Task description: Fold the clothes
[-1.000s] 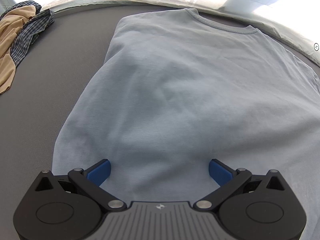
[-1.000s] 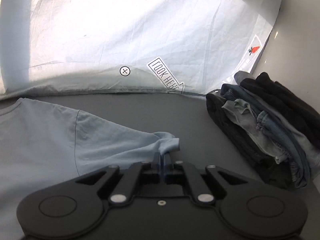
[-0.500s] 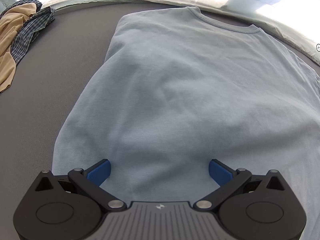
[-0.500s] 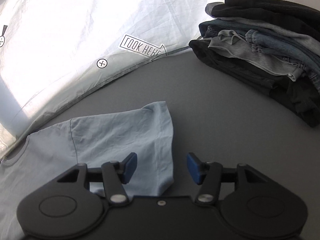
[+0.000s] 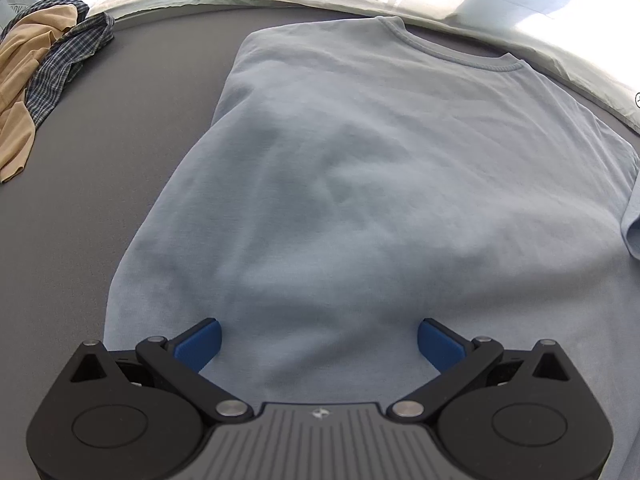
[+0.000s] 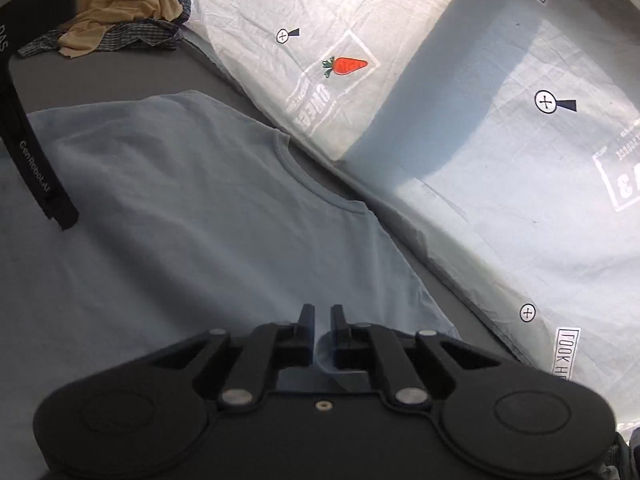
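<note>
The left tool (image 5: 319, 340) hangs low over the hem end of the light blue cotton T-shirt (image 5: 380, 184), its blue-padded fingers (image 5: 199, 343) spread wide with nothing between them. The right tool (image 6: 322, 332) sits over the shirt's sleeve edge with its black fingers (image 6: 305, 334) drawn in to a narrow gap; a bit of blue fabric shows in that gap, so it seems to be pinching the sleeve, though the tool's own body hides the contact. The T-shirt lies spread flat on the dark grey surface (image 5: 80, 160), collar (image 5: 452, 54) at the far end, one side folded inward into a straight edge. Beyond the collar, a white printed sheet (image 6: 500, 160) with a carrot picture (image 6: 346, 66) and crosshair marks borders the surface. At the far left corner, well apart from the shirt, lies a crumpled heap of tan and blue-checked garments (image 5: 36, 76).
</note>
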Available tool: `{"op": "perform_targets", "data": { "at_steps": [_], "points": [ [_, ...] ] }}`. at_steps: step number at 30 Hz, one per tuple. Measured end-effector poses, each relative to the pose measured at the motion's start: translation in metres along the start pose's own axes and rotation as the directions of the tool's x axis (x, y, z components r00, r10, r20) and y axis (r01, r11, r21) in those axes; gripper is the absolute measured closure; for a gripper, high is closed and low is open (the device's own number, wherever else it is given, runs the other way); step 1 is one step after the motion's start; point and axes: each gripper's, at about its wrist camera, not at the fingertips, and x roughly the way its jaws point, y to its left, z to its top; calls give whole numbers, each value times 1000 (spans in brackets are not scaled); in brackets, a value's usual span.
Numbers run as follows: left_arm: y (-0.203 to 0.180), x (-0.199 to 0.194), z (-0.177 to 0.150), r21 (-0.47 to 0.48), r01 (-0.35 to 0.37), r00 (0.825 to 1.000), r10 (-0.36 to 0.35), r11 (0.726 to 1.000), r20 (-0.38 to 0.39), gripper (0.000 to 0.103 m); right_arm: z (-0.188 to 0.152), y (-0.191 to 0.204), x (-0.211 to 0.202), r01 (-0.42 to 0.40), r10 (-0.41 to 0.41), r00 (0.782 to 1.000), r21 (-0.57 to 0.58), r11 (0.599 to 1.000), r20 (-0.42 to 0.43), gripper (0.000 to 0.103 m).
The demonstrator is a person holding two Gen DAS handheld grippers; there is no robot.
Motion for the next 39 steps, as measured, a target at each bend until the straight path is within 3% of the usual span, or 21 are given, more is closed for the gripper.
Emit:
{"op": "perform_targets", "data": {
  "at_steps": [1,2,4,5,6,7,9,12,15,17,18,20,22,26,29,32,37,39],
  "points": [
    [0,0,-1,1,1,1000,-1,1000,2,0,0,12,-1,-15,15,1000,-18,1000,-9,81],
    [0,-1,-1,2,1,1000,-1,1000,4,0,0,17,-4,-25,25,1000,-11,1000,-12,81],
    [0,-1,-2,1,1,1000,-1,1000,8,0,0,13,-16,-43,45,999,113,993,-15,76],
    [0,-1,-2,1,1,1000,-1,1000,8,0,-2,3,-23,-42,45,999,201,979,-13,70],
    [0,-1,-2,1,1,1000,-1,1000,7,0,-6,-9,-29,-15,20,1000,281,959,-14,55],
    [0,-1,-1,1,1,1000,-1,1000,7,0,-10,-22,-34,11,-5,1000,360,933,-18,48],
    [0,-1,1,-13,-5,1000,5,1000,-9,0,-19,-41,-35,93,-72,995,456,885,-62,51],
    [-3,-1,9,-60,-24,999,21,998,-46,1,-29,-59,-13,264,-190,961,467,844,-199,52],
    [-25,-24,20,4,29,997,-29,1000,65,6,-30,-70,4,350,-243,933,508,787,-266,46],
    [-50,-40,32,119,74,986,-90,990,142,5,-26,-71,11,343,-238,937,537,771,-256,38],
    [-63,-46,39,177,99,978,-129,979,165,5,-24,-69,15,338,-234,938,533,776,-254,27],
    [-89,-52,55,259,134,962,-188,956,198,4,-19,-57,31,351,-239,929,469,811,-282,25],
    [-115,-47,70,310,139,957,-208,941,202,4,-19,-44,44,403,-279,898,384,831,-339,27],
    [-171,-27,86,444,84,957,-196,892,215,4,-32,-42,39,523,-333,822,380,763,-461,27],
    [-203,-19,82,553,124,947,-266,824,183,4,-42,-37,32,560,-356,793,360,746,-495,26],
    [-222,-12,75,610,162,934,-319,775,158,4,-48,-33,29,568,-373,787,340,750,-491,26],
    [-228,7,73,606,144,951,-279,783,134,4,-43,-32,36,561,-409,793,278,780,-452,27],
    [-225,12,79,576,175,951,-288,798,109,4,-36,-29,42,534,-424,815,227,814,-396,27]
  ]
}}
